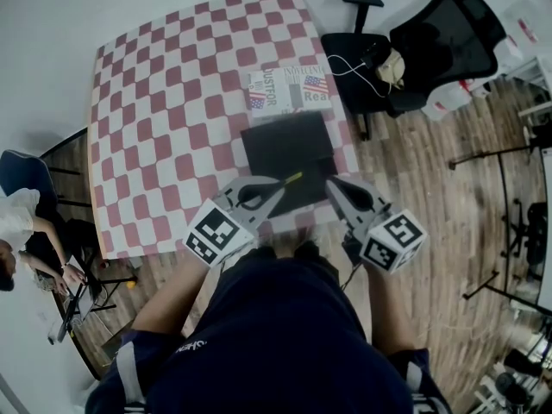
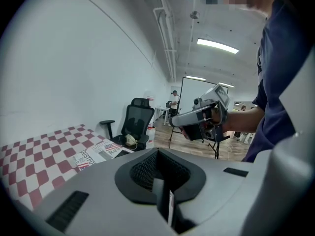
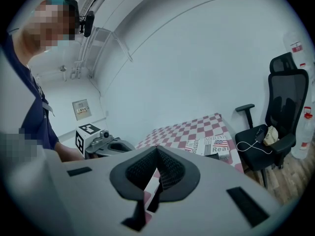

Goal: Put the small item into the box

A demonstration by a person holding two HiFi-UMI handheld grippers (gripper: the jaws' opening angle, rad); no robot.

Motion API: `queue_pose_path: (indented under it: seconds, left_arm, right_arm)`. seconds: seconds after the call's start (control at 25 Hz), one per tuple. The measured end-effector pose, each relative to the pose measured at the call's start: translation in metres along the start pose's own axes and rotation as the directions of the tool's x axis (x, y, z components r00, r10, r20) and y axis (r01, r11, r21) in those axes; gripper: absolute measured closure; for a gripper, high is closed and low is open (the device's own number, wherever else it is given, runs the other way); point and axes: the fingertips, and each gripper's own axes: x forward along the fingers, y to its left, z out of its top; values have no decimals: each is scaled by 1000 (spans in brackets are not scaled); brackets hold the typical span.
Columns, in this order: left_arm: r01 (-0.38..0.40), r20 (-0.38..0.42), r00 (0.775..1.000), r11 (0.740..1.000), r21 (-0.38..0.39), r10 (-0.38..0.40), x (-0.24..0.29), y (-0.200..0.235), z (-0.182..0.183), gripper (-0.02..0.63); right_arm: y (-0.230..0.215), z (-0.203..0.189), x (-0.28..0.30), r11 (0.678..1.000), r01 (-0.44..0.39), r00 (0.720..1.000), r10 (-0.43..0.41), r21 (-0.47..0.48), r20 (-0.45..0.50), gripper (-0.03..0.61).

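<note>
Care centres on the small slender yellow item [image 1: 293, 178], which shows right at the tip of the left tool [image 1: 277, 185]. That tool's jaws sit almost together; whether they pinch the item I cannot tell. The right tool [image 1: 335, 184] is narrowly parted and empty. Best practice, I judge: carry the item level over the flat black square tray [image 1: 289, 145], seemingly the open box, lower it, then release. Just beyond lies a newspaper-print carton [image 1: 289, 89]. Both rest on the red-and-white checked table [image 1: 164, 119]. A black mesh office chair [image 1: 440, 46] stands on the wood-plank floor [image 1: 431, 222].
</note>
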Motion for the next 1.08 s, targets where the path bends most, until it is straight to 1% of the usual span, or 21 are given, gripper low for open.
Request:
queue_pose_path:
  seconds: [0.44,1.08]
  left_arm:
    - [-4,13,1000,1000,-11,4,4,5,6,583]
    - [5,-8,1000,1000,-12,-5,20,6,4,583]
  right_arm:
    - [-1,-1,2,1000,-15,1000,15,-3,-4,563]
    - [-13,-3,7,1000,-29,999,29,7,-27,563]
